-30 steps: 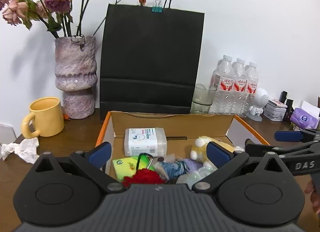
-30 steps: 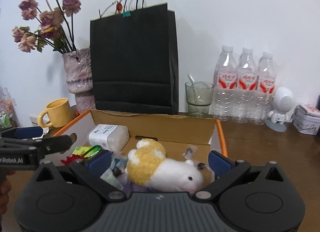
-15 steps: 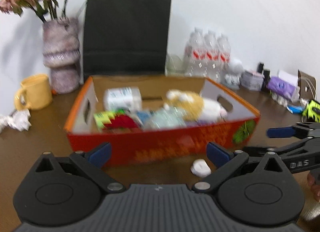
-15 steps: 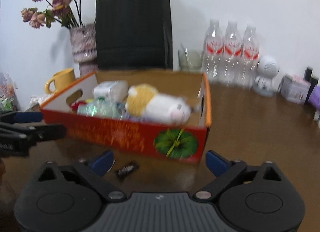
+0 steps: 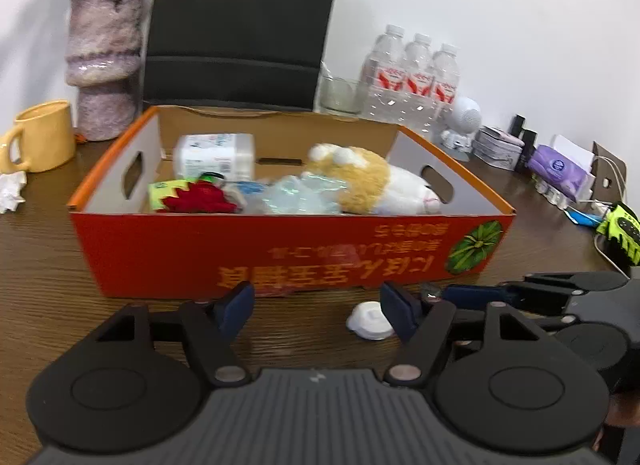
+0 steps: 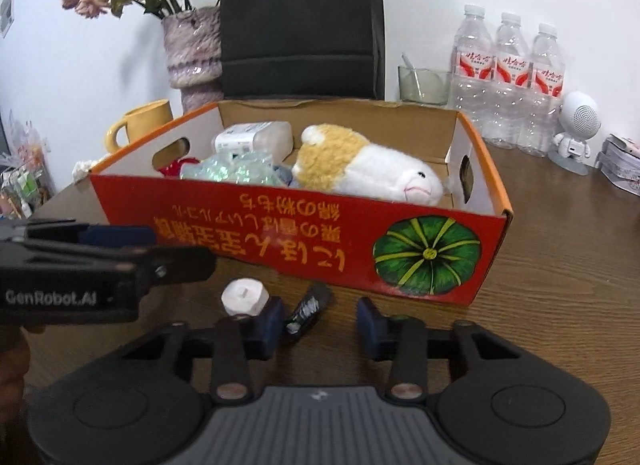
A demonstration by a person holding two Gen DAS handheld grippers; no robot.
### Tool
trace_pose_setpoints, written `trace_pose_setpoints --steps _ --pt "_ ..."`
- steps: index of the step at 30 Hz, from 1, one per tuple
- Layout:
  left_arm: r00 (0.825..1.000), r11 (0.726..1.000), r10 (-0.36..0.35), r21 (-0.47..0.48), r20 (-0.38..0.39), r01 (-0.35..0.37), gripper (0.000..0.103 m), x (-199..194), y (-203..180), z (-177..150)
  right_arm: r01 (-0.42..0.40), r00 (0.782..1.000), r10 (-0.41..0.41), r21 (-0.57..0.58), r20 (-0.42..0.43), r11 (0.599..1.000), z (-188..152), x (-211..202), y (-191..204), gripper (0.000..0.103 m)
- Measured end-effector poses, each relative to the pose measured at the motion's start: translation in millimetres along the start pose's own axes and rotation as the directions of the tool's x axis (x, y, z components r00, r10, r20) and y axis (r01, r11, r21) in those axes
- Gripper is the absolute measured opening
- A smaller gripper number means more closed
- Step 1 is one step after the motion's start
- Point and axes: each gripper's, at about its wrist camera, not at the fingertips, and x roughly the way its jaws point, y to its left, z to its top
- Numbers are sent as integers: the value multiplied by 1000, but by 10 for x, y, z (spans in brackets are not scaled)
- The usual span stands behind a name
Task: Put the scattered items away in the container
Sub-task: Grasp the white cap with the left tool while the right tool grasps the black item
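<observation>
Closing in on the last strays, both sets of jaws have just been narrowing: the right gripper (image 6: pixel 320 319) around a dark wrapper (image 6: pixel 307 311), not yet pinched; the left gripper (image 5: pixel 316 307) empty beside a white cap (image 5: pixel 370 321). Both items lie before the box (image 6: pixel 296 241). A firm pinch and a lift over the rim are judged to be needed next.

Both grippers lower before box (image 5: pixel 280 257), jaws closing; nothing gripped

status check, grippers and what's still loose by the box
Both grippers open, jaws just been closing, nothing gripped: left gripper, right gripper. White cap and dark wrapper loose on table before red box. Nothing in the way.
</observation>
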Motion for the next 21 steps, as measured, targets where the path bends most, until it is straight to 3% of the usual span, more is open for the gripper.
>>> trace_pose_setpoints --steps 5,8,11,21 --pt "999 1000 -19 7 -39 19 56 135 -139 -27 -3 1000 3 -29 4 1000 -26 -26 -31 21" --pt "998 999 -22 21 -58 24 31 190 -166 -54 -20 1000 21 -53 13 998 -53 -53 -39 12" --pt "998 997 -39 58 -49 41 15 158 -204 -75 -47 999 47 -36 15 998 -59 -68 -83 11" --pt "999 997 -45 57 -21 46 15 102 -189 -82 -43 998 44 -23 40 999 -59 -117 -106 10"
